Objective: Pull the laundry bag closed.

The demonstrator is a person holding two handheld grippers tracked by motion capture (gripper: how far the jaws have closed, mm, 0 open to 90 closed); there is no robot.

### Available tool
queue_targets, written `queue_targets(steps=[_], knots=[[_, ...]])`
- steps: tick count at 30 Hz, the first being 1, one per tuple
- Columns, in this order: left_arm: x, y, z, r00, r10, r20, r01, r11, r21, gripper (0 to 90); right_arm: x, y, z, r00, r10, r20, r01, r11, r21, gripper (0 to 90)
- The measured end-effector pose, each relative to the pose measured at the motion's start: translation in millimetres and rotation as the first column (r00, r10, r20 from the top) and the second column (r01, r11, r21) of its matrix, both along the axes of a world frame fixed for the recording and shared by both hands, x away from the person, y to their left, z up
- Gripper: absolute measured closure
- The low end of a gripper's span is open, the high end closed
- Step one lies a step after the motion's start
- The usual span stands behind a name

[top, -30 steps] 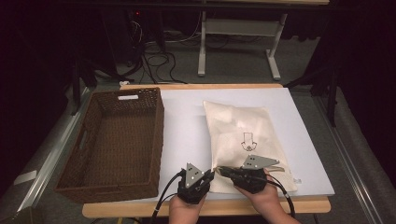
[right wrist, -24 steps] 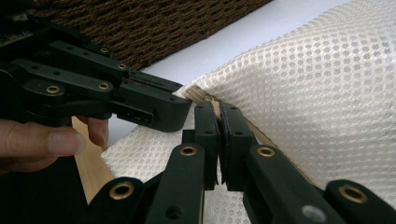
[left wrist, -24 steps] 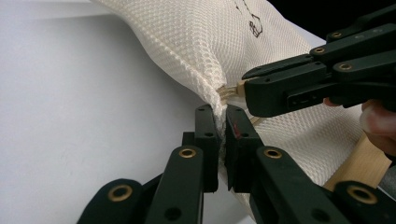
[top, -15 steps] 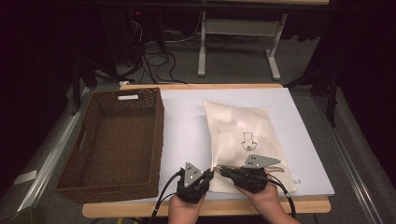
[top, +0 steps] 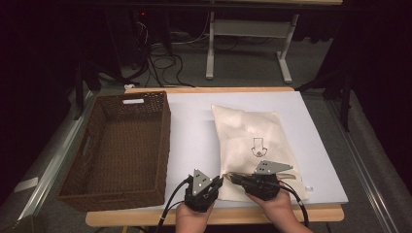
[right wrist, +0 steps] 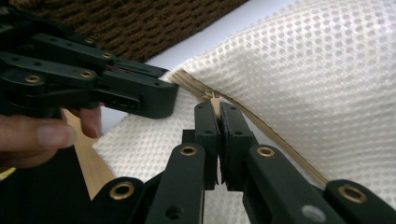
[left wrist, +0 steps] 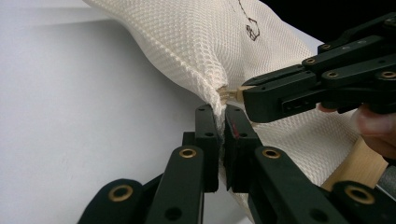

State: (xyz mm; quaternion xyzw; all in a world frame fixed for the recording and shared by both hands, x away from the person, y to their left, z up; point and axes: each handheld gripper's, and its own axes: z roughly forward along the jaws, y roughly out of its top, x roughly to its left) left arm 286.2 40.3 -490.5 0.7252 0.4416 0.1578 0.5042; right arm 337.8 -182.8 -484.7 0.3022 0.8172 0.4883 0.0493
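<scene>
A cream mesh bag with a small black print lies flat on the white tabletop, its zipper edge toward me. My left gripper is shut on the bag's near left corner; in the left gripper view the jaws pinch the mesh beside the seam. Coming in from the right, my right gripper is shut on the tan zipper pull at that same corner, its tips closed around the tab. The zipper runs away along the bag's edge. Both grippers' tips nearly touch.
A large, empty brown wicker basket stands on the left side of the table, close to my left hand. The table's wooden front edge lies just below both hands. Beyond the table are a dark floor, cables and a desk frame.
</scene>
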Motion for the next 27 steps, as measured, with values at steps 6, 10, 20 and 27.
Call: queue_targets(steps=[6, 10, 20, 27], knots=[[0.3, 0.5, -0.1, 1.0000, -0.002, -0.005, 0.002, 1.0000, -0.006, 86.0, 1.7, -3.0, -2.1, 1.0000, -0.003, -0.008, 0.003, 1.000, -0.017, 88.5], [0.4, 0.2, -0.3, 0.9999, -0.007, -0.011, 0.007, 1.0000, -0.003, 86.0, 1.4, -4.3, -2.9, 0.9998, -0.001, -0.019, 0.000, 1.000, -0.019, 88.5], [1.9, 9.8, 0.1, 0.9997, 0.011, -0.021, -0.012, 0.9988, -0.047, 85.9, 7.5, -26.8, -7.2, 0.9972, -0.057, -0.048, 0.053, 0.996, -0.072, 88.4], [1.9, 6.7, -2.8, 0.9997, -0.004, -0.026, 0.004, 0.9998, -0.020, 85.7, 4.1, -43.0, -8.8, 0.9965, -0.071, -0.045, 0.065, 0.991, -0.115, 88.3]])
